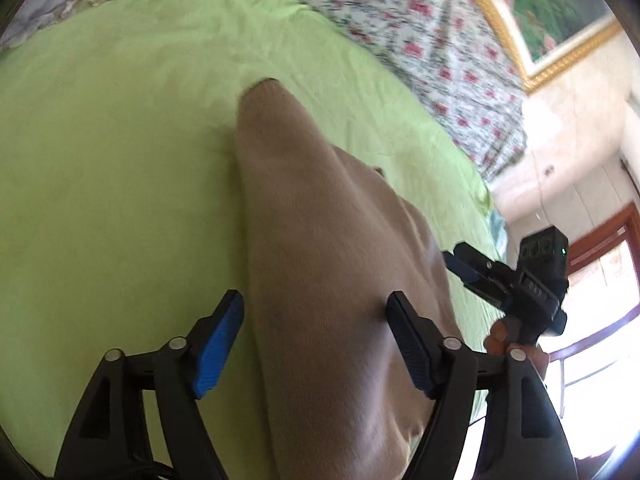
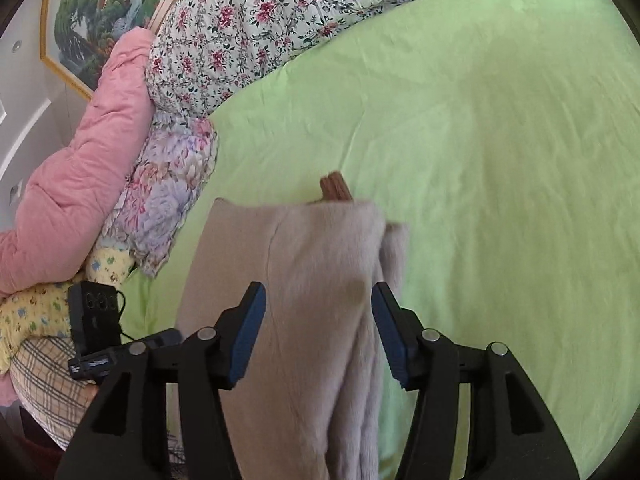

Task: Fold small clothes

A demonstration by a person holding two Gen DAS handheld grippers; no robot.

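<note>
A beige knit garment point(image 1: 328, 240) lies folded in a long strip on the light green bed sheet point(image 1: 100, 160). My left gripper point(image 1: 316, 316) is open, its blue-padded fingers standing on either side of the garment's near end. In the right wrist view the same garment point(image 2: 296, 280) lies between my open right gripper point(image 2: 318, 308) fingers, with a brown ribbed piece point(image 2: 336, 188) showing at its far edge. The right gripper also shows in the left wrist view point(image 1: 472, 268), held by a hand beside the garment's right edge.
A floral quilt point(image 2: 280, 12) runs along the far side of the bed. A pink quilt point(image 2: 80, 160), a purple-flowered pillow point(image 2: 164, 196) and a yellow patterned cloth point(image 2: 40, 312) are piled at the left. A framed picture point(image 1: 540, 12) hangs on the wall. A window point(image 1: 600, 320) is at the right.
</note>
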